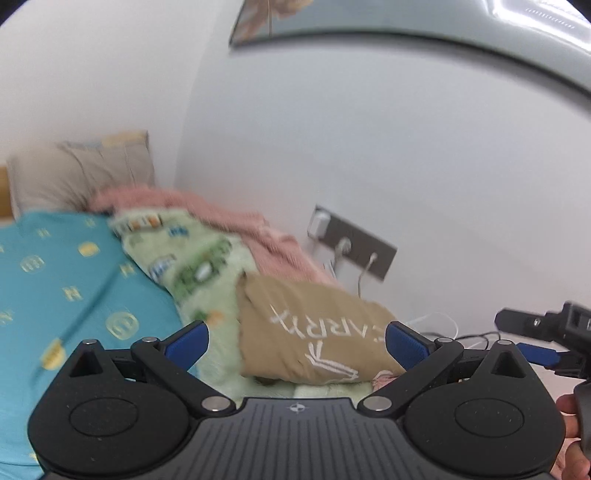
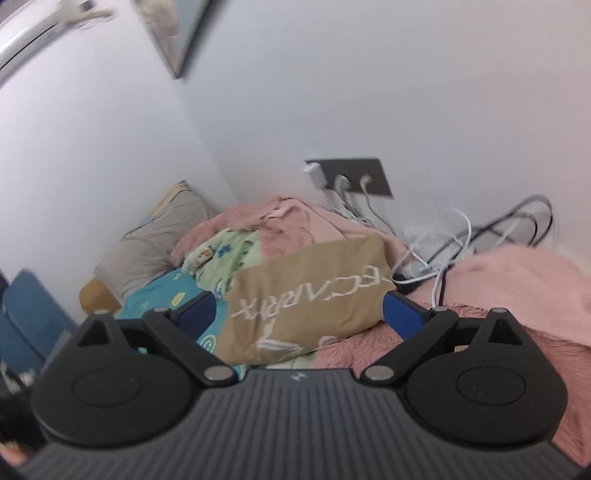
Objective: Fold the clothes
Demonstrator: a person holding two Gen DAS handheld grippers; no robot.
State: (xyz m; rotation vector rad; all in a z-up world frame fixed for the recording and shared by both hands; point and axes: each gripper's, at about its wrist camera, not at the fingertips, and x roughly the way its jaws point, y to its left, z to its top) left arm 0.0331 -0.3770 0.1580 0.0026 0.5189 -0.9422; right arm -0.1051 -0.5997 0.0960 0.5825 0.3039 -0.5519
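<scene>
The folded tan cloth garment with white lettering [image 1: 314,332] lies on the bedding directly ahead of both tongs, touched by neither. The left gripper [image 1: 297,345] and right gripper [image 2: 299,314] stand wide apart and empty. Judged a finished fold: withdraw level, keeping the pads clear of the green patterned fleece blanket [image 1: 207,269] beyond the left pad, so nothing drags

One folded tan garment [image 2: 310,295] with white lettering lies on the bed, alongside one green printed blanket [image 1: 207,273], one pink blanket [image 2: 517,295] and one teal sheet [image 1: 66,288]. One grey pillow [image 2: 155,247] sits at the head. On the wall there is one dark socket plate [image 2: 354,177], one framed picture [image 2: 177,33], and a tangle of cables [image 2: 461,236] too knotted to count.
</scene>
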